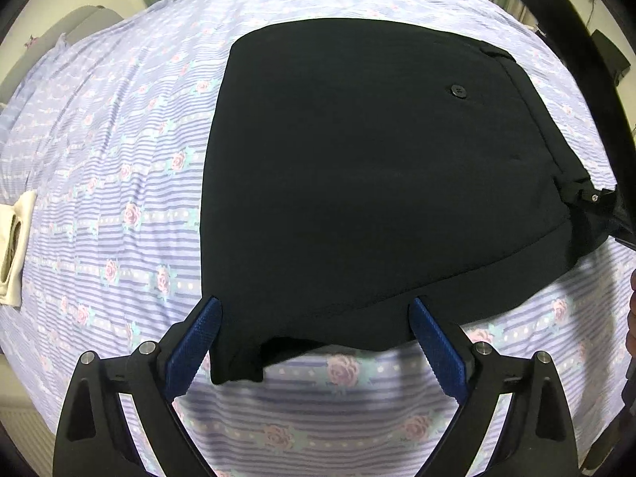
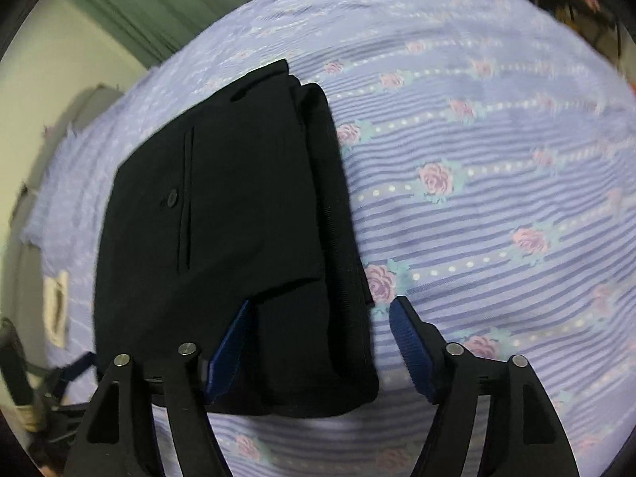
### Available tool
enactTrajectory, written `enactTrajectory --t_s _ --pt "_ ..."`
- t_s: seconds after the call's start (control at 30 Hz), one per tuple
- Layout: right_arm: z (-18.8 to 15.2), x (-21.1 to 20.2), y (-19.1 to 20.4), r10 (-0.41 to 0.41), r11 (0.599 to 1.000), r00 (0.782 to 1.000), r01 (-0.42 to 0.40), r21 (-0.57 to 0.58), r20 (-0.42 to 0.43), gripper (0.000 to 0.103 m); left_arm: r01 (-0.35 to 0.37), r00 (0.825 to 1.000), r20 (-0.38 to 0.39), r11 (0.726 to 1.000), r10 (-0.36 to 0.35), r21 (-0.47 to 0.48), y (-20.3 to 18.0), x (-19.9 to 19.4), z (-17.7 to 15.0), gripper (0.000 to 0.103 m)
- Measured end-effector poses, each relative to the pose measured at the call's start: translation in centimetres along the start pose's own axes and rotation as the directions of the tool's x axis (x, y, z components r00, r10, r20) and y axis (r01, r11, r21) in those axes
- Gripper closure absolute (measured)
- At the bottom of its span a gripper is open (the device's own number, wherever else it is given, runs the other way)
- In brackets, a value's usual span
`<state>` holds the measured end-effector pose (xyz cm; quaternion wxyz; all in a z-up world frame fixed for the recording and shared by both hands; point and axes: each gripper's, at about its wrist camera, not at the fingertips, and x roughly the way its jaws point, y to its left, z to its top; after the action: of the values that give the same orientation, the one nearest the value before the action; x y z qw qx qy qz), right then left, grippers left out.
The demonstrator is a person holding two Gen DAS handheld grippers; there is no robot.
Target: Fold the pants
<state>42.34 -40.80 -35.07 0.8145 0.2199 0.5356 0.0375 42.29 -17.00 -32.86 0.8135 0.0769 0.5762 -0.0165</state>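
Observation:
The black pants (image 1: 377,183) lie folded into a compact stack on the bed, back pocket button (image 1: 458,90) facing up. My left gripper (image 1: 314,306) is open, its blue pads straddling the near edge of the stack without pinching it. In the right wrist view the same pants (image 2: 222,238) lie at the left, pocket slit and button visible. My right gripper (image 2: 322,304) is open, its jaws spread around the near right corner of the stack; the left pad (image 2: 230,353) rests against the cloth.
The bed is covered by a lilac striped sheet with pink roses (image 1: 119,183). A cream object (image 1: 14,246) lies at the bed's left edge. Green curtains (image 2: 159,4) and a pale wall stand beyond. The other gripper's black frame (image 1: 592,79) crosses the right side.

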Motion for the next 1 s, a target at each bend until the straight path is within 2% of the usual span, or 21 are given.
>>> enactTrajectory --t_s 0.17,0.3,0.43,0.63,0.7,0.77,0.83,0.93,0.97,1.0 --pt "0.4 1.1 -1.3 0.098 0.995 0.995 -0.097 0.038 -0.023 0.023 -0.01 1.0 0.002 1.0 0.01 -0.003 -0.5 0.2 0.2 0.007" --pt "0.9 1.0 -1.0 0.211 0.975 0.976 -0.207 0.08 -0.045 0.024 -0.011 1.0 -0.001 1.0 0.011 -0.002 -0.2 0.7 0.2 0.007" --pt "1.4 2.4 -1.2 0.227 0.967 0.972 -0.219 0.129 -0.058 0.024 -0.001 1.0 0.001 1.0 0.001 -0.004 -0.2 1.2 0.9 0.007" --pt "2.1 3.7 -2.1 0.306 0.934 0.951 -0.289 0.21 -0.05 0.023 0.015 1.0 0.019 1.0 -0.015 0.006 -1.0 1.6 2.5 0.007" --pt "1.9 2.9 -1.5 0.327 0.929 0.943 -0.309 0.204 -0.062 0.028 0.018 1.0 0.024 1.0 -0.018 0.002 -1.1 1.6 3.0 0.007" --pt "1.9 1.3 -0.3 0.397 0.909 0.917 -0.384 0.164 -0.05 0.032 0.024 0.999 0.031 1.0 -0.024 -0.011 -1.1 1.6 3.6 0.007" --pt "2.1 0.1 0.4 0.409 0.908 0.912 -0.405 0.112 -0.016 0.032 0.04 0.999 0.033 0.999 -0.039 -0.025 -0.8 1.7 4.1 0.007" --pt "2.8 2.2 0.2 0.353 0.926 0.934 -0.341 0.164 -0.053 0.036 0.057 0.998 0.028 0.997 -0.056 -0.044 -0.4 1.8 4.9 0.007" --pt "2.8 3.9 -0.3 0.322 0.931 0.943 -0.299 0.207 -0.084 0.047 0.058 0.998 0.029 0.997 -0.057 -0.048 -0.4 1.8 5.1 0.007" --pt "2.9 4.7 -0.6 0.307 0.933 0.947 -0.279 0.226 -0.096 0.05 0.063 0.998 0.032 0.997 -0.061 -0.052 -0.3 1.7 5.3 0.007"
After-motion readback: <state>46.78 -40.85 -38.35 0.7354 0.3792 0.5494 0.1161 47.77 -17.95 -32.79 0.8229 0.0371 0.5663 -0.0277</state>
